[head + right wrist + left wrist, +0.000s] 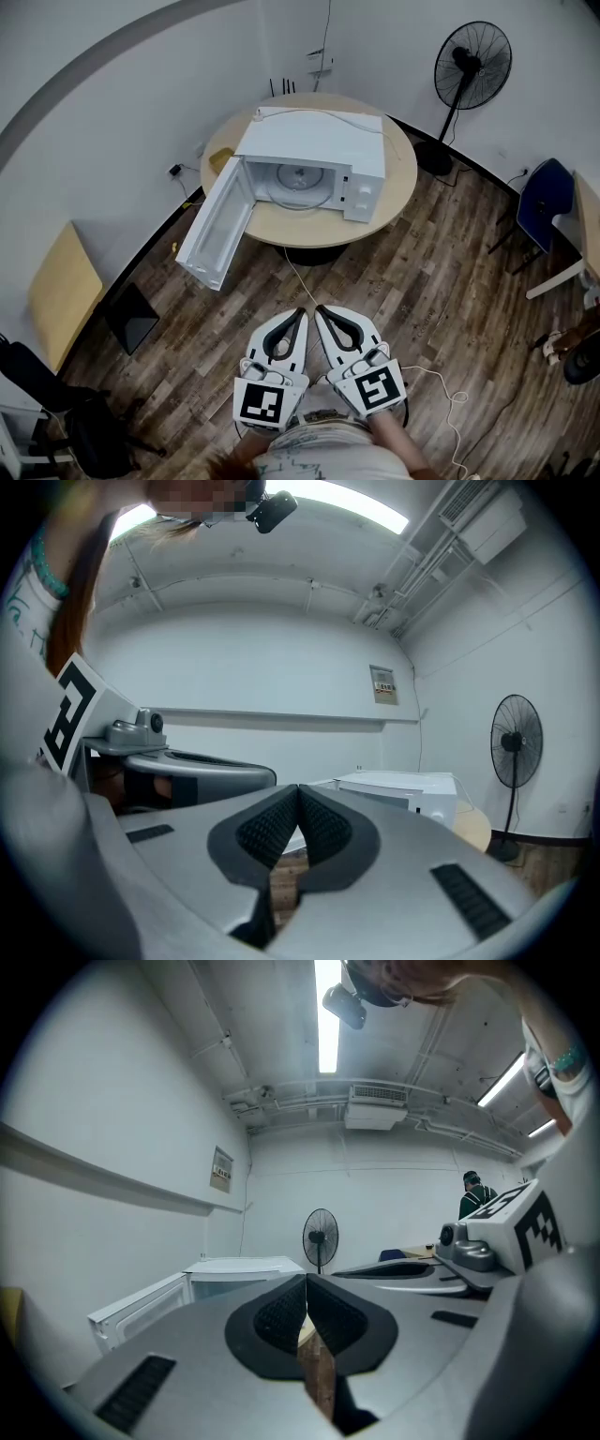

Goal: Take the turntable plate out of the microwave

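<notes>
A white microwave [314,155] stands on a round wooden table [398,183], its door [217,225] swung wide open to the left. The glass turntable plate [298,186] lies inside the cavity. My left gripper [302,312] and right gripper [319,310] hover side by side over the wooden floor, well short of the table, both shut and empty. In the left gripper view the microwave [239,1271] shows far ahead on the left, beyond the left gripper [306,1283]. In the right gripper view the microwave [398,789] sits ahead on the right, past the right gripper [298,794].
A standing fan [471,66] is behind the table at right. A blue chair [542,206] and desk edge sit at far right, a wooden board [61,291] and black chair [56,412] at left. A white cable [300,277] trails across the floor. A person [476,1194] stands in the distance.
</notes>
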A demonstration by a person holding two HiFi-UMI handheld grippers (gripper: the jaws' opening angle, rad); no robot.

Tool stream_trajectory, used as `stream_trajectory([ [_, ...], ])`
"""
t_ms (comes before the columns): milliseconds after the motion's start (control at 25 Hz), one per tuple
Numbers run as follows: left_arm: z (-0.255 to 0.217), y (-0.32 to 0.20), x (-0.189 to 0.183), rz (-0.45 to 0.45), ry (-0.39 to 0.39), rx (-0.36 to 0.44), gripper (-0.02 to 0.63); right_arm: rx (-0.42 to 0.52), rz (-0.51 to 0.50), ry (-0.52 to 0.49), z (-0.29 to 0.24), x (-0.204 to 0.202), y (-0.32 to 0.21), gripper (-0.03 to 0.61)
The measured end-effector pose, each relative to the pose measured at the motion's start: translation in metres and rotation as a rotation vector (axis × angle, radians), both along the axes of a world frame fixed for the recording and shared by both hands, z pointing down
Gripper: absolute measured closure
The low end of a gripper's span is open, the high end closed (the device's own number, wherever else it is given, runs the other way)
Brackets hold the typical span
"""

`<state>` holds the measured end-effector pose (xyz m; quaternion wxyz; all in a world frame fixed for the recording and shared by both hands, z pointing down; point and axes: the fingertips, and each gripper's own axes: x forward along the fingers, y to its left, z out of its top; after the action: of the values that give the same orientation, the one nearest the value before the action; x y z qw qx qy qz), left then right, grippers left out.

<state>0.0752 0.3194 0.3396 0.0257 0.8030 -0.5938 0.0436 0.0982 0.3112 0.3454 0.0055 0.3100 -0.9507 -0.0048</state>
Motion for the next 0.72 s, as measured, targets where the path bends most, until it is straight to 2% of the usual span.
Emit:
stream_trajectory([
  [200, 0.007, -0.028, -0.012, -0.005, 0.001, 0.002, 0.600, -0.001, 0.018, -0.003, 0.002, -0.005, -0.025, 0.588],
  [520, 0.009, -0.089, -0.033, 0.048, 0.034, -0.009, 0.600, -0.002, 0.049, 0.019, 0.003, -0.024, -0.082, 0.588],
  [720, 0.013, -0.126, -0.048, 0.079, 0.023, -0.016, 0.600, 0.006, 0.073, 0.022, 0.002, -0.041, -0.119, 0.588],
])
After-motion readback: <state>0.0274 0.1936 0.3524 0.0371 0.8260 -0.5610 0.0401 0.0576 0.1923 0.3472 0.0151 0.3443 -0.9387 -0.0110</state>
